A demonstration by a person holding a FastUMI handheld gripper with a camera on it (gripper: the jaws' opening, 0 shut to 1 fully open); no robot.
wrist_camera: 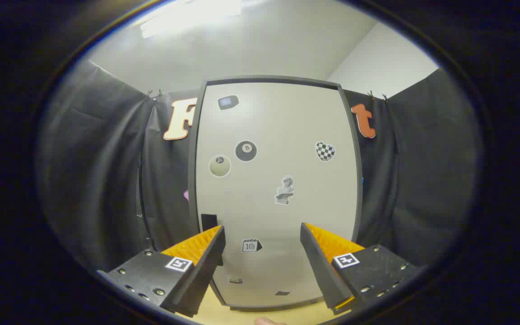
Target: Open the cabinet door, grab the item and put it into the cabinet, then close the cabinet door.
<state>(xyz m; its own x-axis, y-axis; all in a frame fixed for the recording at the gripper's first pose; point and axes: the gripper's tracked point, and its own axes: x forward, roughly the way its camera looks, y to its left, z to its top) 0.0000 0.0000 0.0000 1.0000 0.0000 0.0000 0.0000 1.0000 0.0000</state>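
Note:
A tall cabinet stands straight ahead with its pale door (282, 135) shut inside a dark frame. Several stickers dot the door. A small dark handle (209, 221) sits on the door's left edge, just above my left fingertip. My gripper (262, 232) is open, its fingers spread wide in front of the lower part of the door with nothing between them. The fingers stand a little short of the door, not touching it.
The cabinet stands on a light wooden tabletop (251, 316). Black cloth walls (106, 171) close in on both sides and behind. A fingertip of a person's hand (266, 321) shows below the cabinet.

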